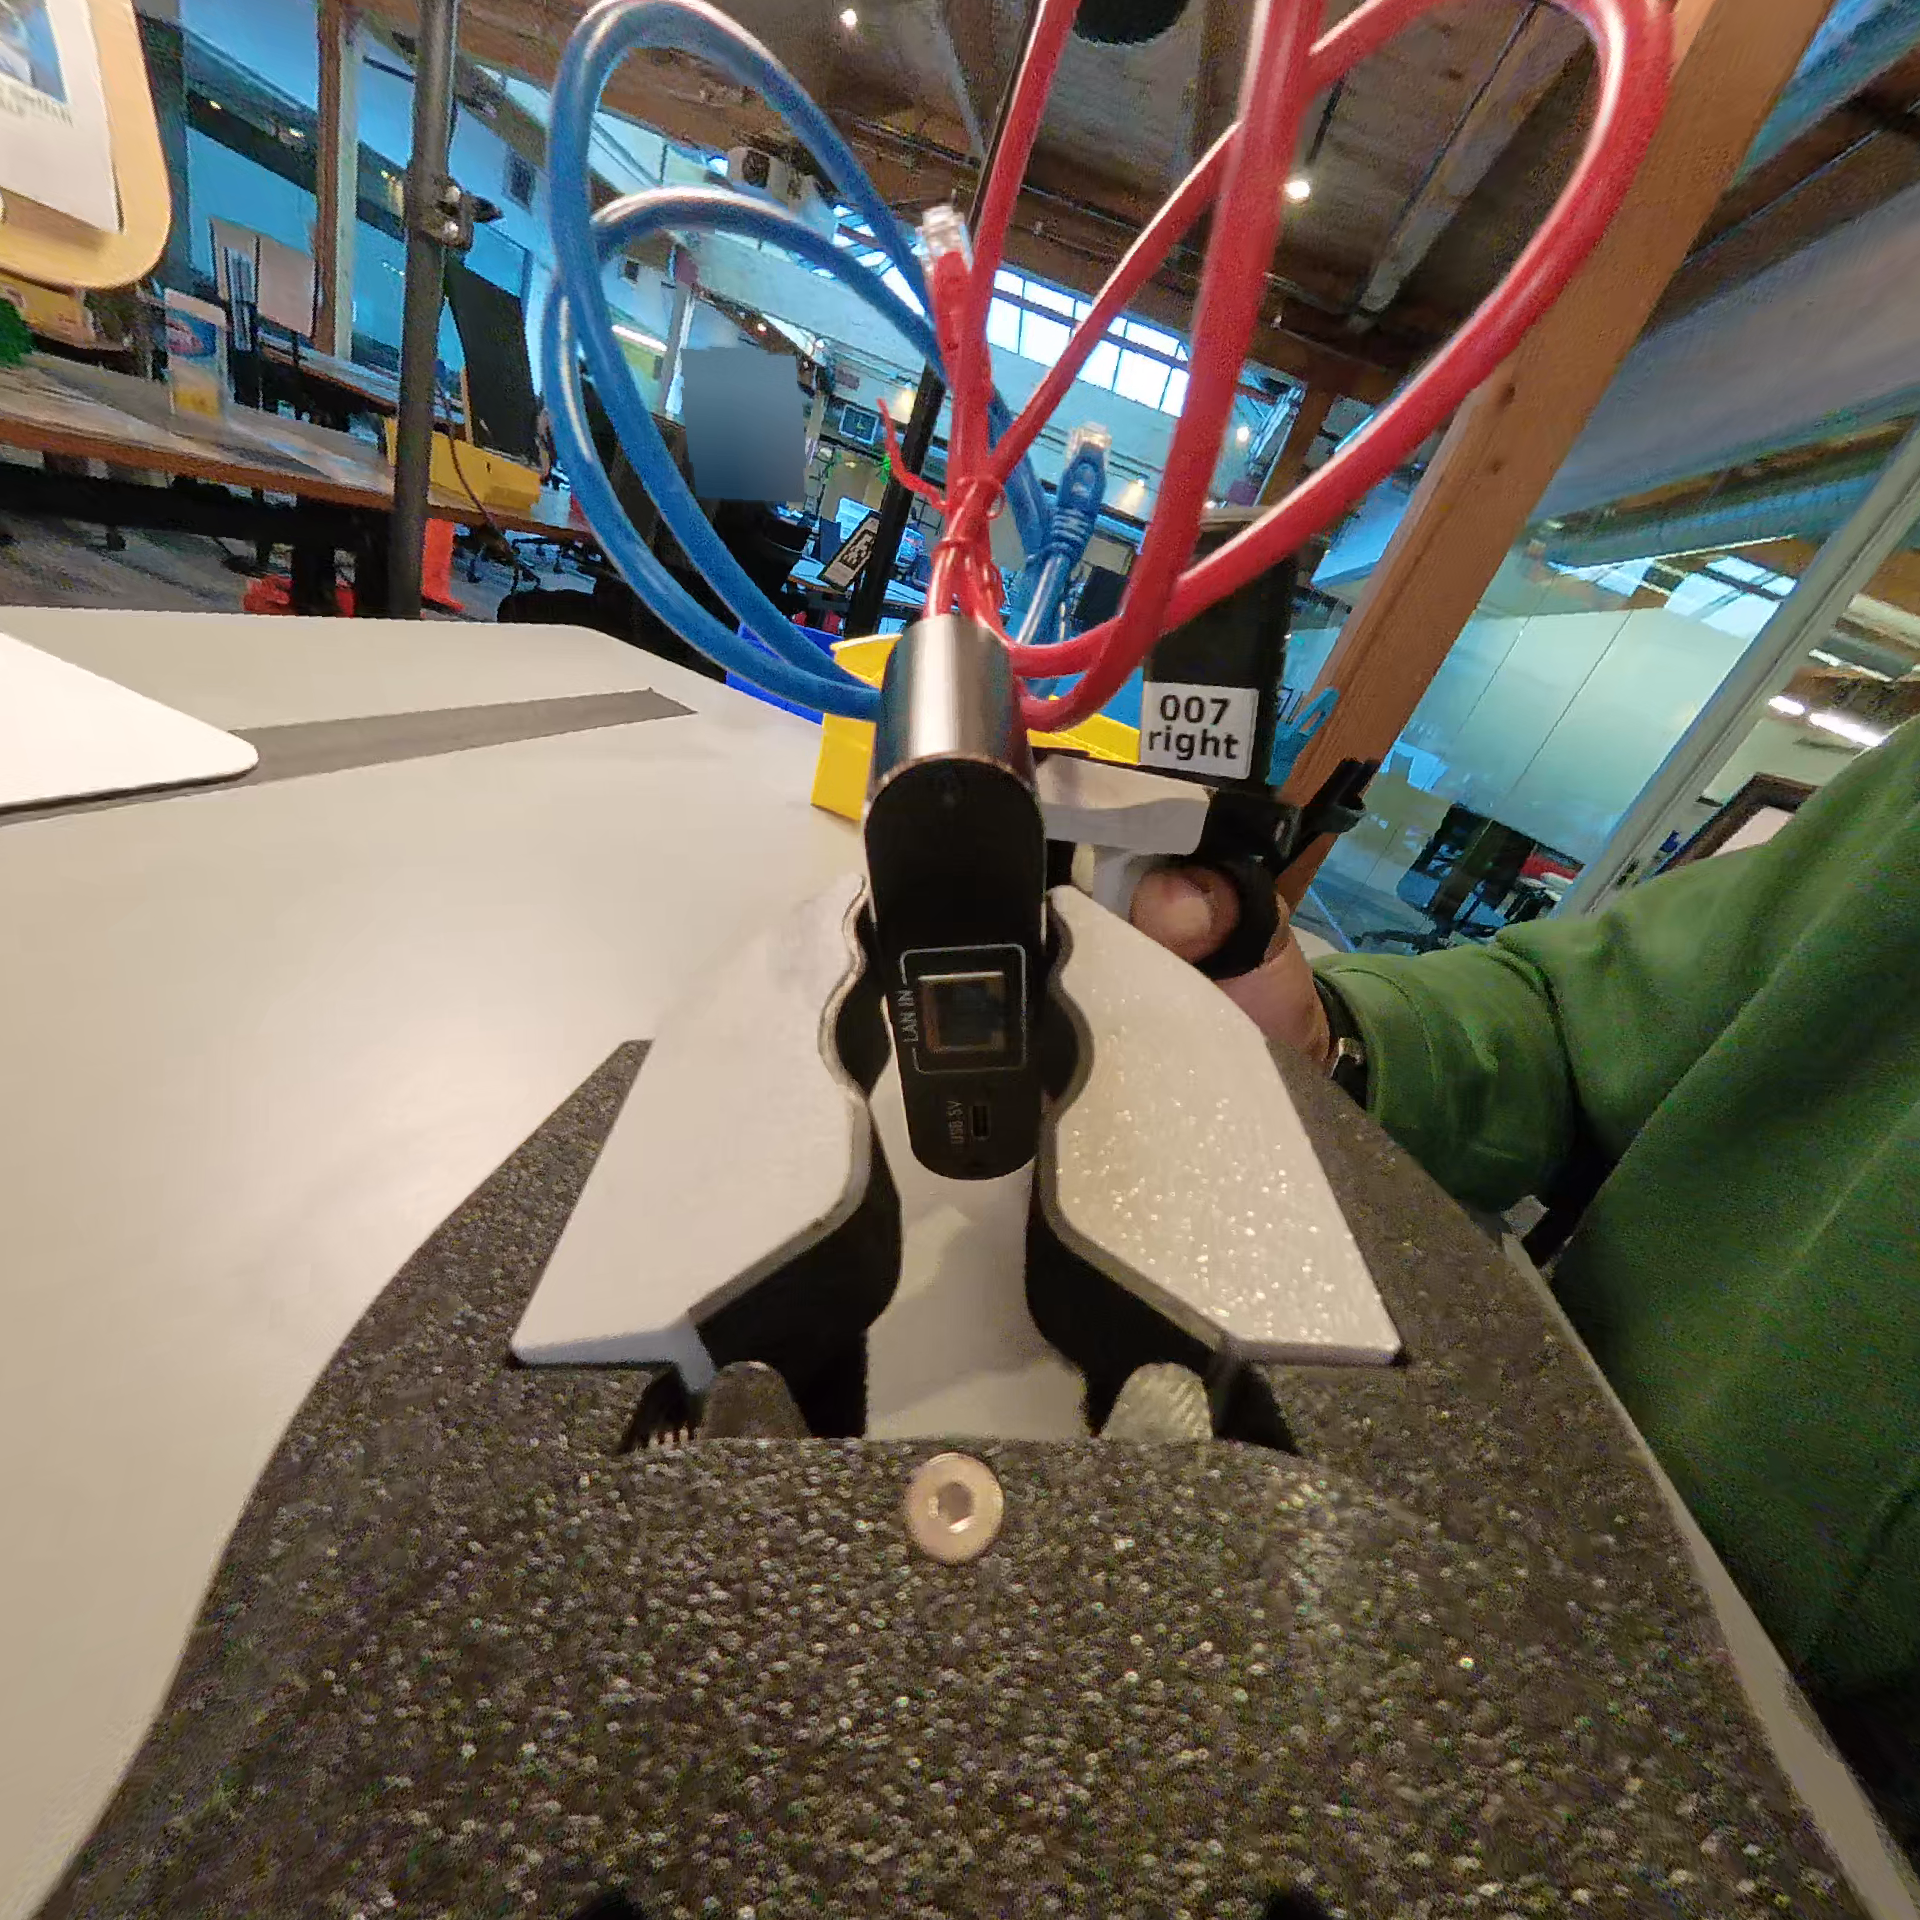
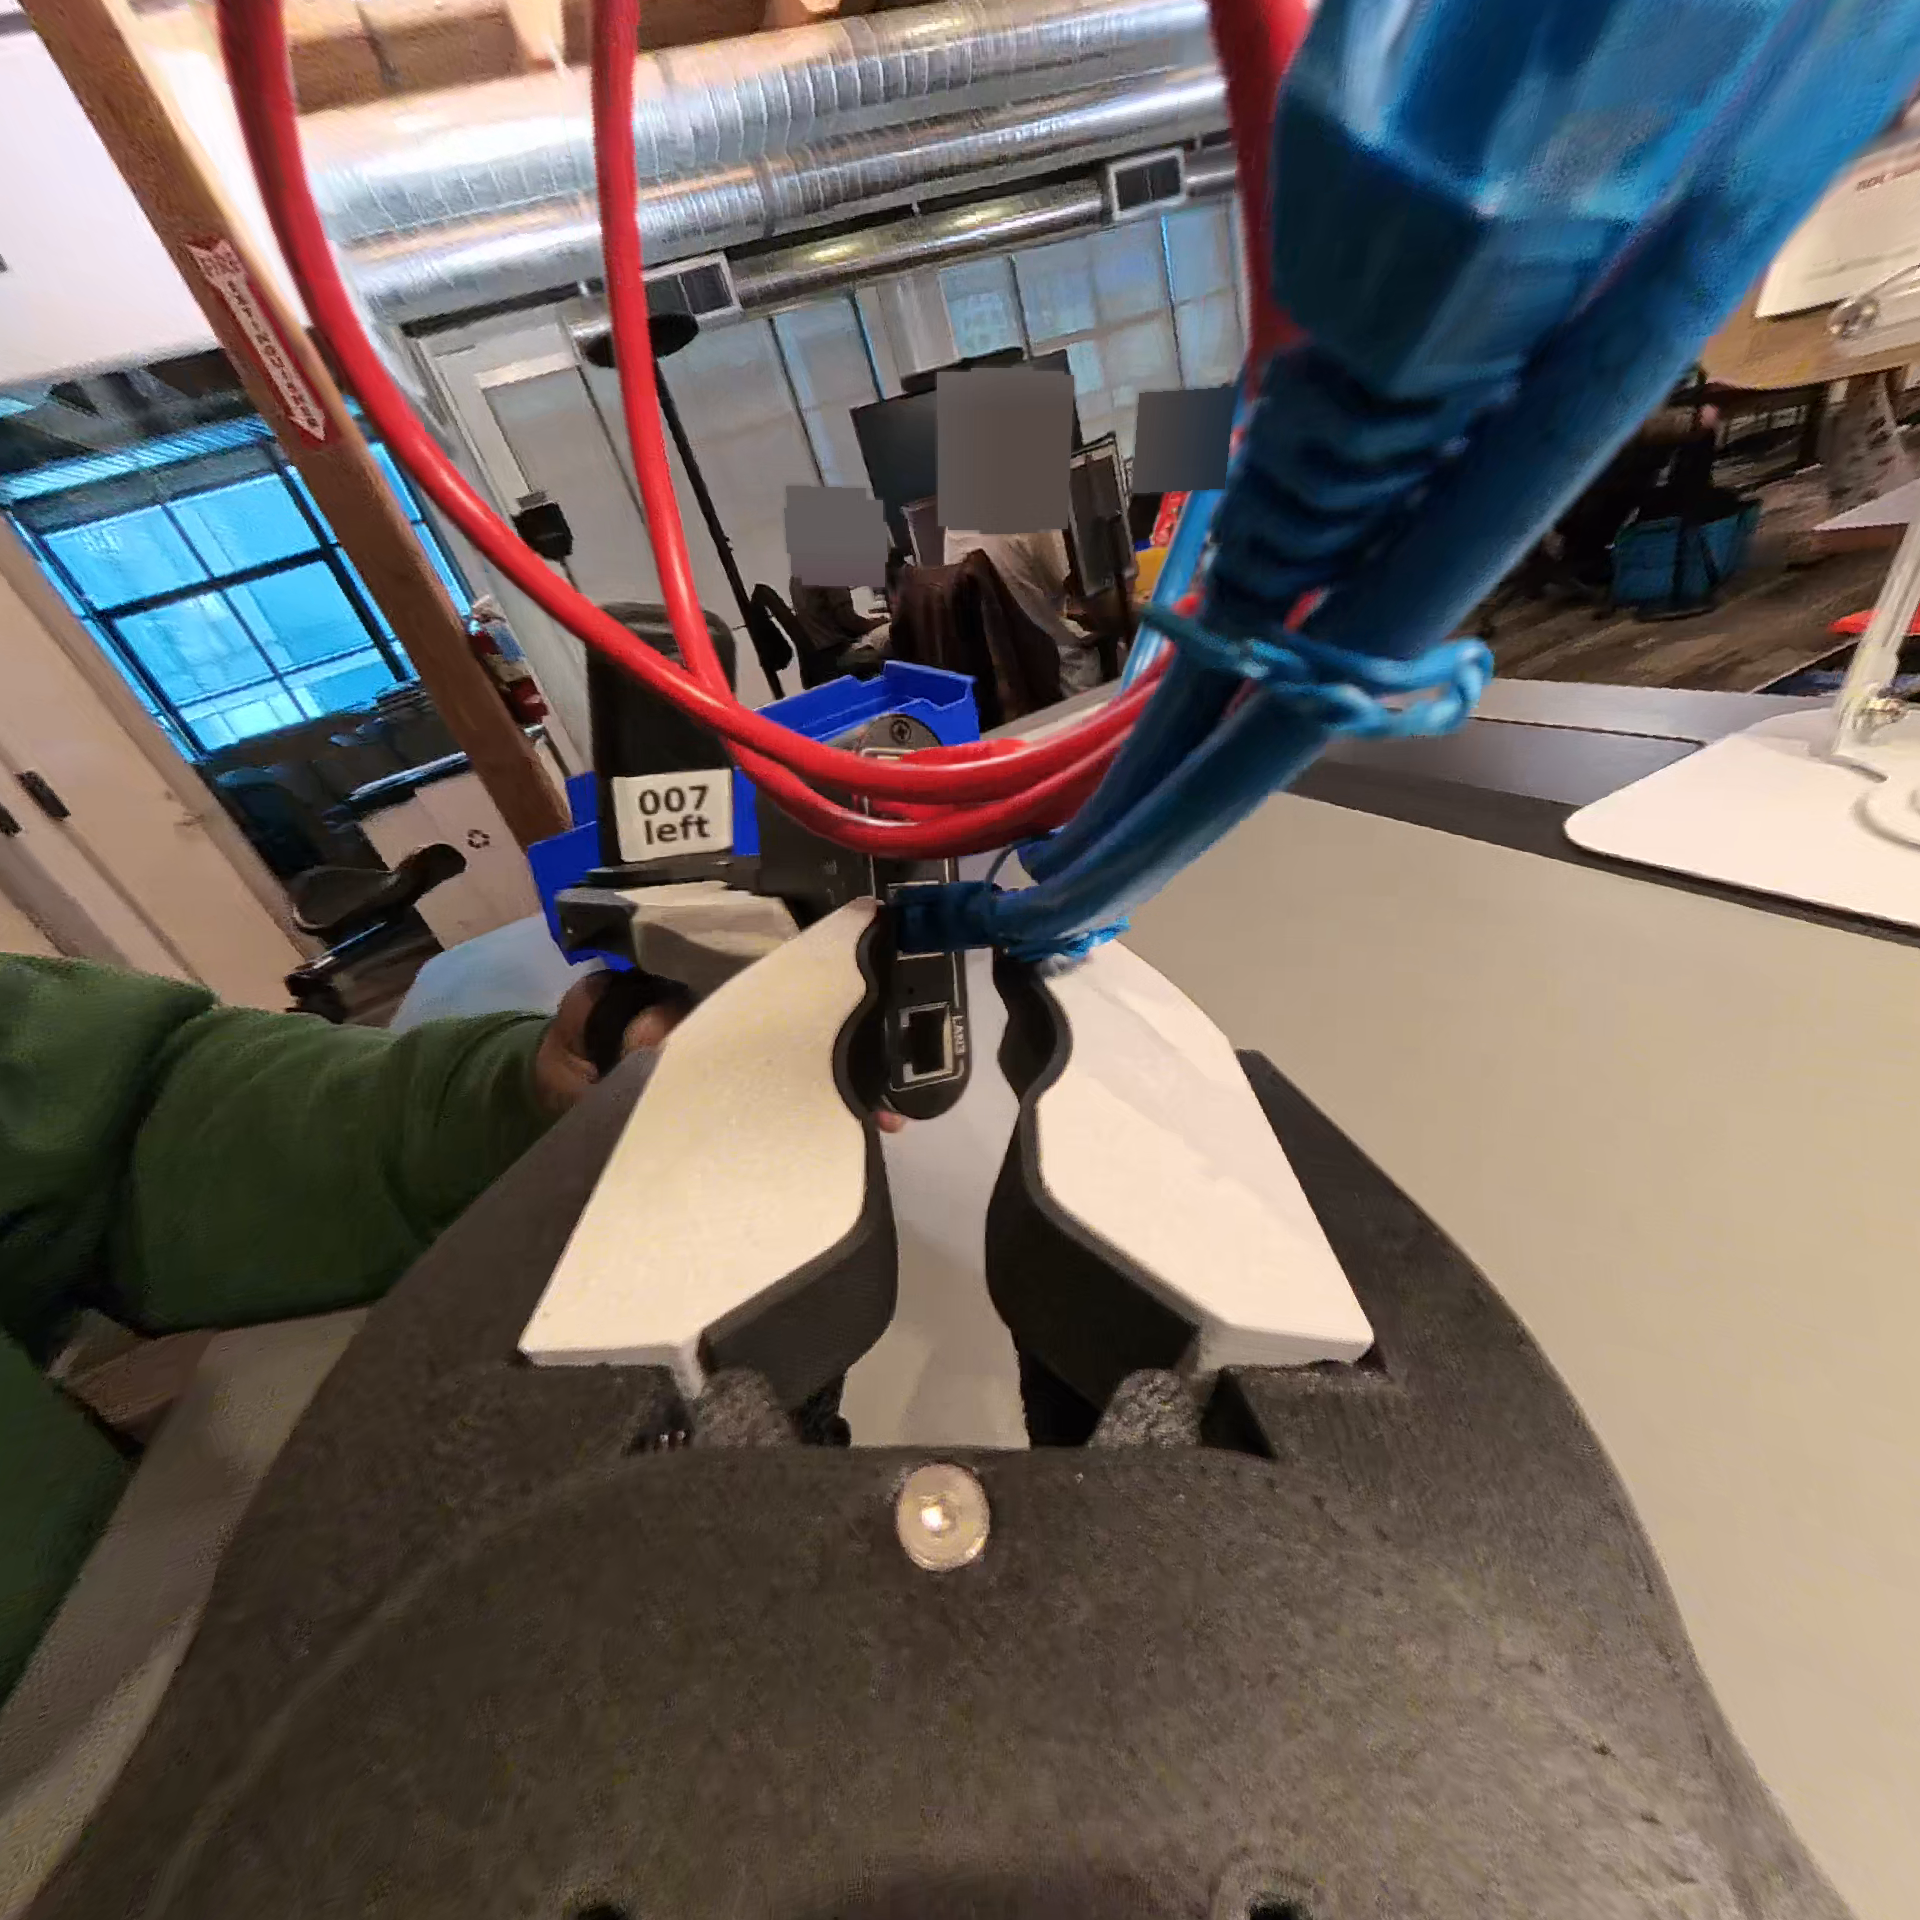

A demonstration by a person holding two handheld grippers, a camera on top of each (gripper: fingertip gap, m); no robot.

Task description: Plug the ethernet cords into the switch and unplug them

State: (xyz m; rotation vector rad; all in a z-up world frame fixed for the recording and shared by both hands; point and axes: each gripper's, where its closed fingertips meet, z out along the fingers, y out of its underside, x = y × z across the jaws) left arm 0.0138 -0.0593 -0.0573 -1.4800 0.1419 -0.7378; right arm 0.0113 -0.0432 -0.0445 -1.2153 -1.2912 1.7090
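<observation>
Left wrist view: left tool (image 1: 954,1023) clamps the switch (image 1: 954,935) above the surface (image 1: 312,987), steadying it. Right tool (image 2: 935,1023) is parted around its port end, gripping nothing. Blue cord (image 2: 997,920) and red cord (image 2: 883,790) are plugged in.

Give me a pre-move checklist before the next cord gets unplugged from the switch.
1. Left gripper clamped on the switch: ok, fingers press both sides.
2. Right gripper on the blue cord plug: cannot tell; fingers sit close around the switch end, contact unclear.
3. Blue cord seated in a port: ok, its plug enters the switch face.
4. Red cord seated: ok, it runs into the port above.
5. Lowest port on that face free: ok, empty.
6. Loops clear of the fingers: not ok, red and blue bundles hang close over both grippers.
</observation>
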